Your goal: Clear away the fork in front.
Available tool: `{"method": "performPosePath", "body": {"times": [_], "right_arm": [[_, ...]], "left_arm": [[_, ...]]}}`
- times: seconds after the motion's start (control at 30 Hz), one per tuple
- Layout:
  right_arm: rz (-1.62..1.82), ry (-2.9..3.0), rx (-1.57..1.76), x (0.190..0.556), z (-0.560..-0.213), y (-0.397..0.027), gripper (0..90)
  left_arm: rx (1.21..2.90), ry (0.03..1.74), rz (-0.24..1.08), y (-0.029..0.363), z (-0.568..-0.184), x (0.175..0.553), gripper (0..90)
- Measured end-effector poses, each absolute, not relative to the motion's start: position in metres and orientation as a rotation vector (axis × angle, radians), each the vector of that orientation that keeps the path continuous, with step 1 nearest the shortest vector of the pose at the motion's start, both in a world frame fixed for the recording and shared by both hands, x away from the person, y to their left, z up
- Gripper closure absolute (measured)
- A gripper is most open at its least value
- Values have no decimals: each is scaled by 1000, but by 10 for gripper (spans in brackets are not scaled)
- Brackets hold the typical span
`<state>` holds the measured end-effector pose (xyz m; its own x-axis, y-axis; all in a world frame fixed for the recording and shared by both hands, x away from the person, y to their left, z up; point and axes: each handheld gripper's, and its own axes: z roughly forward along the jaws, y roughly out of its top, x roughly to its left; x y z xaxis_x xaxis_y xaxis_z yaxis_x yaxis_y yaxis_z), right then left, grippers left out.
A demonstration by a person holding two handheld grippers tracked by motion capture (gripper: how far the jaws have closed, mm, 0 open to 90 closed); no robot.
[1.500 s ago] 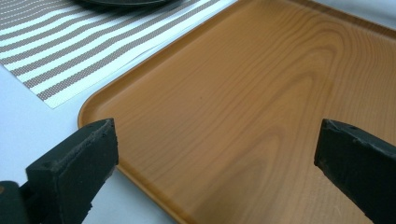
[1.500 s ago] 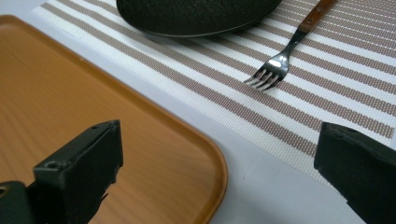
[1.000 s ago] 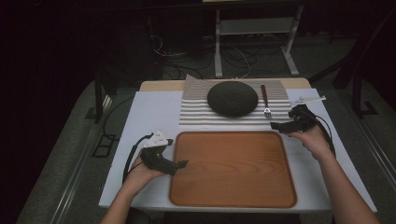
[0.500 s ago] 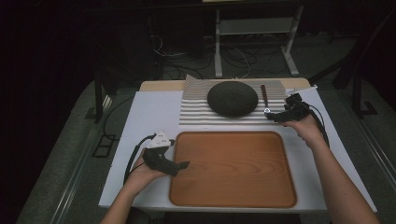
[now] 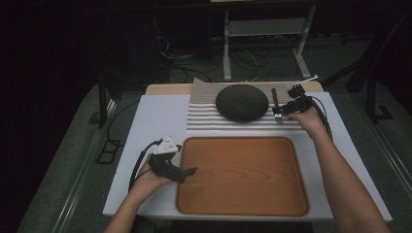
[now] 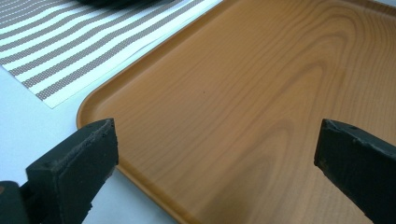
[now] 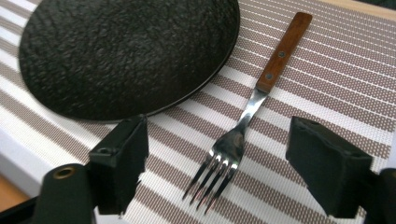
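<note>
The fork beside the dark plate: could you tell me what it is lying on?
The fork lies flat on the striped placemat, beside the dark plate. The mat under the plate is covered, and so is whatever lies beneath the mat.

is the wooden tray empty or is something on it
Empty. The wooden tray shows bare wood grain across its whole surface in the high view, and the left gripper view shows bare wood too.

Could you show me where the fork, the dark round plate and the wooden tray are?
fork point(image 7: 243, 120): right gripper view, on its metal neck.
dark plate point(image 5: 241, 102): high view, on its middle.
wooden tray point(image 6: 243, 93): left gripper view, on its bare floor.
</note>
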<state>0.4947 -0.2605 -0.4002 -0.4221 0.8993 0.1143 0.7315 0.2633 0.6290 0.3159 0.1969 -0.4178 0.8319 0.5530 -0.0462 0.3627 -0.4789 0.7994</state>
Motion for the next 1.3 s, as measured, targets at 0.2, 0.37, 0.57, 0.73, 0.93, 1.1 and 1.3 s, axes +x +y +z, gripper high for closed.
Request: {"method": "performPosePath", "body": {"times": [0.2, 0.37, 0.57, 0.73, 0.93, 1.1, 1.3], "right_arm": [[884, 2253, 1558, 513, -403, -262, 333], [835, 2260, 1602, 528, -405, -260, 402], [734, 2263, 1640, 547, -408, -260, 470], [726, 2261, 1650, 555, -410, -260, 501], [721, 2254, 1692, 567, -420, -259, 551], [692, 2254, 1698, 575, -427, -255, 598], [682, 2234, 1707, 578, -434, -255, 626]], "left_arm": [[2120, 674, 273, 198, -418, 317, 0], [2114, 675, 276, 199, -417, 316, 0], [2113, 673, 277, 199, -417, 316, 0], [2115, 671, 276, 199, -418, 317, 0], [2113, 677, 278, 200, -418, 317, 0], [2113, 678, 279, 201, -418, 318, 0], [2116, 679, 277, 201, -418, 317, 0]]}}
